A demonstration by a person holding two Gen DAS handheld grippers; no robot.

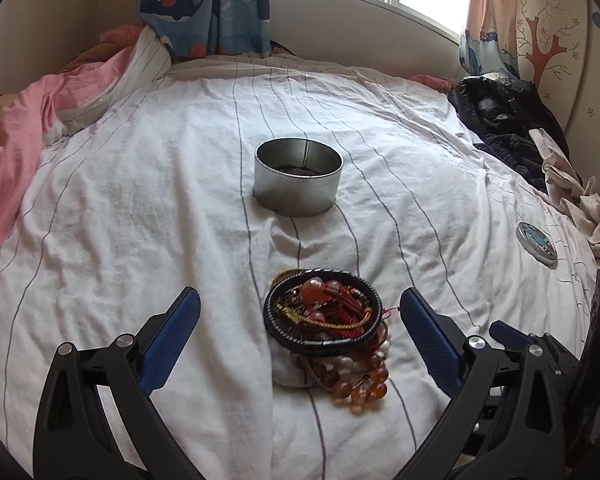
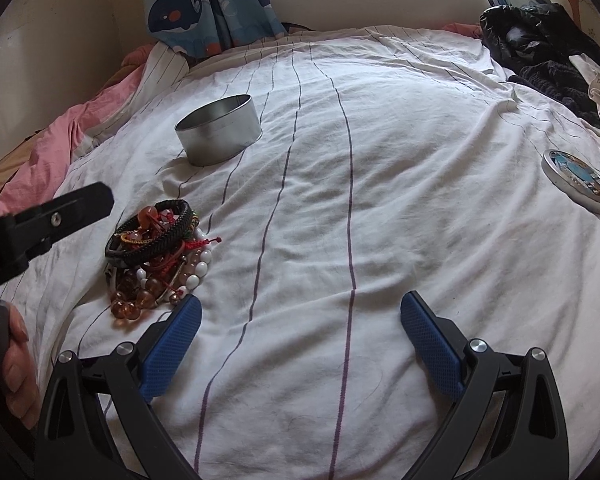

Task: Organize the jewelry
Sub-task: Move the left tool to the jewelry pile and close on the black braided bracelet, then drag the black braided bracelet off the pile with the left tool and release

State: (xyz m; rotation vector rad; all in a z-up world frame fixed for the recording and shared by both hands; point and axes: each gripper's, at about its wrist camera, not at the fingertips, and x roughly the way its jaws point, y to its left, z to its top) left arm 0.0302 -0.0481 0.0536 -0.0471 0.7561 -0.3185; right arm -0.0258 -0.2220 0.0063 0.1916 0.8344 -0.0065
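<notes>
Both tools, left tool and right tool, gape wide over one tangled bead-and-bracelet heap, one round silver tin, and one round lid.

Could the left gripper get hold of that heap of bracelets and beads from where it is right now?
Probably yes. The left gripper is open with its jaws spread wide to either side of the jewelry pile, and nothing lies between them. The pile sits loose on the bedsheet, so closing might catch only some pieces.
</notes>
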